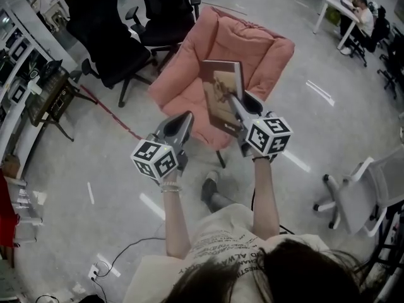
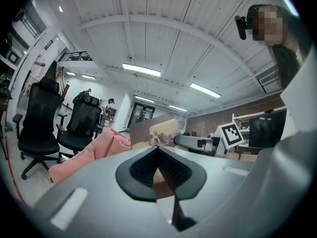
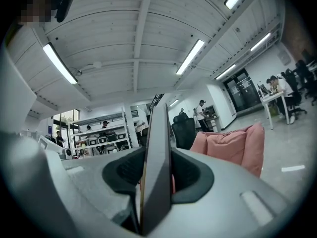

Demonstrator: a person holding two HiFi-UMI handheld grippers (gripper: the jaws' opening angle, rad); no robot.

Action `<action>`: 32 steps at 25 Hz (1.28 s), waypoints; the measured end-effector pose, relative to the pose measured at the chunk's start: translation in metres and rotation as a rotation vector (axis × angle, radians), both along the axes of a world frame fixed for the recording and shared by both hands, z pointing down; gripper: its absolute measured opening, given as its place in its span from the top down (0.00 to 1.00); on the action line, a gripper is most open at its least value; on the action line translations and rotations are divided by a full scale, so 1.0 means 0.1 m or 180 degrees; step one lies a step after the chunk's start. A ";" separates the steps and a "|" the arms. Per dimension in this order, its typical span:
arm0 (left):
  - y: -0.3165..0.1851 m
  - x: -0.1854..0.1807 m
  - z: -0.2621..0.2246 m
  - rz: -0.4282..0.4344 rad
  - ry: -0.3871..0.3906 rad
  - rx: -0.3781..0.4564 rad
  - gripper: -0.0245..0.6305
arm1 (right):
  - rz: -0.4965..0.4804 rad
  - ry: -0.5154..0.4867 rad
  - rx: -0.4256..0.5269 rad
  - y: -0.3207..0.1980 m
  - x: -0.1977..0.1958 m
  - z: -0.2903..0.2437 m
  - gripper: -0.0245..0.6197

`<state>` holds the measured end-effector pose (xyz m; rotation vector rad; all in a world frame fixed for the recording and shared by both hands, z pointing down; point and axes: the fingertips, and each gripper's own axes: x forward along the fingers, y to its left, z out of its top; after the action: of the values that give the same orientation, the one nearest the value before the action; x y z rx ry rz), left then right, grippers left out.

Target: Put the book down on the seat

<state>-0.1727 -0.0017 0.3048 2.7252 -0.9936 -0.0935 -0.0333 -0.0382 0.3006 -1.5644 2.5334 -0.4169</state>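
A: Head view?

B: Right gripper [image 1: 236, 103] is clamped on the lower edge of the book [image 1: 222, 93]. The book stands on edge, cover to the left, and is not resting on anything. From this angle it overlaps the front of the pink seat [image 1: 183, 74]. Left gripper [image 1: 185, 120] is just beside it on the left, not touching the book.

A: Surroundings?

B: Two black office chairs [image 1: 120, 30] behind and left of the seat. A white chair [image 1: 369, 191] is well apart on the right. A red line [image 1: 110, 109] runs across the grey floor [image 1: 303, 62] and passes under the seat. People sit at a desk [image 1: 333, 8] far top right.

A: Left gripper view?

B: Pads [image 2: 143, 170] meet at the tips and nothing is pinched between them, so it's closed and empty. Past the tips I can see the book's cover with the right gripper on it. The pink seat is lower left and the black chairs are further left.

A: Right gripper view?

B: The book shows edge-on, a dark slab running straight up between the jaws. Both pads [image 3: 190, 175] press on its faces, so the grip is firm. The seat is ahead and to the right, below the book's top edge. I can't tell the gap between book and cushion from here. Shelving [image 3: 106, 138] and a few standing people are in the background.
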 end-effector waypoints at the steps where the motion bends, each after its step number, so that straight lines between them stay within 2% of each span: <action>1: -0.08 -0.02 0.01 0.0015 0.0006 -0.0013 0.98 | 0.0018 -0.0005 -0.0010 -0.09 -0.02 0.00 0.73; 9: -0.62 -0.23 0.15 0.0107 0.0034 -0.0150 0.98 | 0.0112 -0.0057 -0.0220 -0.86 -0.26 0.20 0.73; 18: -1.35 -0.61 0.15 0.0130 -0.0033 -0.0178 0.98 | 0.0132 -0.0138 -0.0261 -1.60 -0.60 0.21 0.73; 25: -1.81 -0.49 0.13 0.0295 -0.0113 -0.0177 0.98 | 0.0226 -0.0184 -0.0270 -2.03 -0.54 0.20 0.73; 32: -2.04 -0.28 0.28 0.0483 -0.0117 -0.0235 0.98 | 0.0342 -0.0174 -0.0291 -2.15 -0.40 0.29 0.73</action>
<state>-0.2003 -0.2059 0.3326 2.7323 -0.7801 0.0195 -0.0734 -0.2532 0.3296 -1.6872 2.4085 -0.5611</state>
